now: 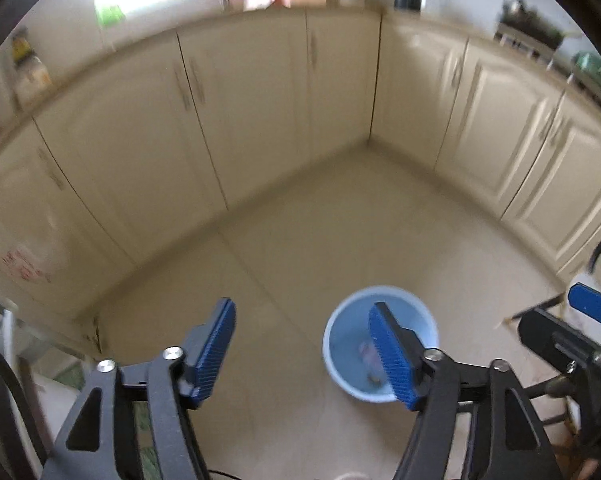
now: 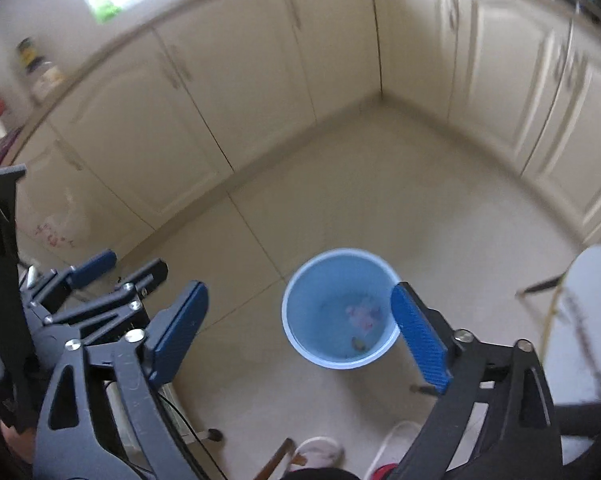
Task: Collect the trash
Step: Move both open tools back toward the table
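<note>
From the left wrist camera, the left gripper (image 1: 304, 354) hangs high over a cream tiled kitchen floor (image 1: 300, 240), its blue-padded tongs spread apart with nothing between them. At about five o'clock in the picture stands a pale blue bucket (image 1: 380, 344), upright, partly hidden behind the right-hand pad. Small scraps of trash (image 1: 370, 354) lie at its bottom, too blurred to name. The right gripper (image 1: 580, 320) edges in at three to four o'clock. Cream cabinets (image 1: 260, 112) ring the floor from nine to three o'clock.

From the right wrist camera, the right gripper (image 2: 300, 334) also stands wide open and empty. The bucket (image 2: 296, 300) sits between its pads in the picture but well below them, and pinkish and dark scraps (image 2: 360, 316) show inside. The left gripper (image 2: 112, 276) appears at nine o'clock, close alongside. A shoe (image 2: 318, 452) shows at six o'clock, and a dark thin object (image 2: 540, 284), perhaps a leg of furniture, at three o'clock.

No loose trash can be made out on the floor in either view, and both are smeared. The main risk, by this reading, is that a small scrap goes unnoticed. A low reach beside the bucket could knock it over and spill what is collected. The two grippers, so near each other, could also clash.
</note>
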`<state>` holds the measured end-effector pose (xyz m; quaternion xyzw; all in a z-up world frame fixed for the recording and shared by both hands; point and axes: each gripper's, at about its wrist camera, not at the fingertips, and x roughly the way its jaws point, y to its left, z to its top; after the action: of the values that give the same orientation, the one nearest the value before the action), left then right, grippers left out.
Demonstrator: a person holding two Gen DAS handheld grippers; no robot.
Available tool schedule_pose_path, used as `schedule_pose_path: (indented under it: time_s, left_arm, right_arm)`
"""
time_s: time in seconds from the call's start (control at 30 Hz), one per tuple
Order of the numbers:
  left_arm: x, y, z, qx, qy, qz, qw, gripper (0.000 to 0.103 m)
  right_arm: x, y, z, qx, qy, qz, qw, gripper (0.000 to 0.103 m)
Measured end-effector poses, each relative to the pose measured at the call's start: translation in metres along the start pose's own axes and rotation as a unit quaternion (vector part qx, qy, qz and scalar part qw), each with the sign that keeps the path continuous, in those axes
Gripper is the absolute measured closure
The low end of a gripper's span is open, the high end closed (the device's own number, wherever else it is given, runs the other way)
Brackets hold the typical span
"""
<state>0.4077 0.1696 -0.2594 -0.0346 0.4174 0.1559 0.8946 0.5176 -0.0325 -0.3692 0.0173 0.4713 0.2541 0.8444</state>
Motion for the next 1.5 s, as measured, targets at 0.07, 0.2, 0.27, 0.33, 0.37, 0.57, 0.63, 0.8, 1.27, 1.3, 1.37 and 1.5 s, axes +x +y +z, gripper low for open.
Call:
schedule_pose_path:
  time_s: [0.07,0.2,0.27,0.33,0.37,0.57,0.63,0.8,1.27,1.3,1.37,1.5]
  left_arm:
    - [-0.043,-0.011,0.003,0.002,-0.047,0.000,0.9989,0.021]
    - [-0.127,-0.050,-0.001,0.014,-0.151,0.007,0.9884,0.003]
    - [-0.163,-0.071,-0.006,0.021,-0.187,-0.013,0.9820,0.003]
    - [-0.197,-0.094,-0.015,0.025,-0.219,-0.028,0.9751,0.001]
    - [-0.214,-0.104,-0.020,0.023,-0.234,-0.031,0.9714,0.001]
    - [-0.292,-0.142,-0.064,0.029,-0.304,-0.076,0.9492,0.001]
    - [-0.316,-0.151,-0.078,0.033,-0.327,-0.087,0.9406,0.001]
    - [-0.361,-0.155,-0.147,0.040,-0.374,-0.111,0.9198,0.001]
    - [-0.366,-0.137,-0.271,0.095,-0.392,-0.151,0.9023,0.001]
    - [-0.364,-0.142,-0.262,0.103,-0.387,-0.155,0.9029,0.001]
    - [-0.356,-0.154,-0.250,0.119,-0.374,-0.163,0.9053,0.001]
    - [-0.332,-0.189,-0.206,0.147,-0.340,-0.170,0.9130,0.001]
  right_arm:
    - [-0.034,0.013,0.000,-0.014,-0.033,-0.006,0.999,0.006]
    - [-0.124,0.029,-0.011,-0.040,-0.111,-0.038,0.992,0.000]
    - [-0.168,0.031,-0.017,-0.042,-0.147,-0.051,0.987,0.000]
    - [-0.206,0.030,-0.025,-0.043,-0.176,-0.066,0.981,0.000]
    - [-0.228,0.028,-0.031,-0.044,-0.195,-0.074,0.977,0.000]
    - [-0.342,0.042,-0.066,-0.040,-0.279,-0.116,0.952,0.000]
    - [-0.371,0.044,-0.079,-0.029,-0.301,-0.135,0.944,0.000]
    - [-0.428,0.041,-0.110,-0.021,-0.344,-0.191,0.919,0.000]
    - [-0.496,-0.007,-0.158,0.020,-0.401,-0.236,0.885,0.000]
    - [-0.498,-0.018,-0.161,0.030,-0.398,-0.244,0.884,0.000]
    - [-0.501,-0.034,-0.167,0.044,-0.393,-0.256,0.882,0.000]
    - [-0.495,-0.081,-0.178,0.085,-0.366,-0.278,0.884,0.000]
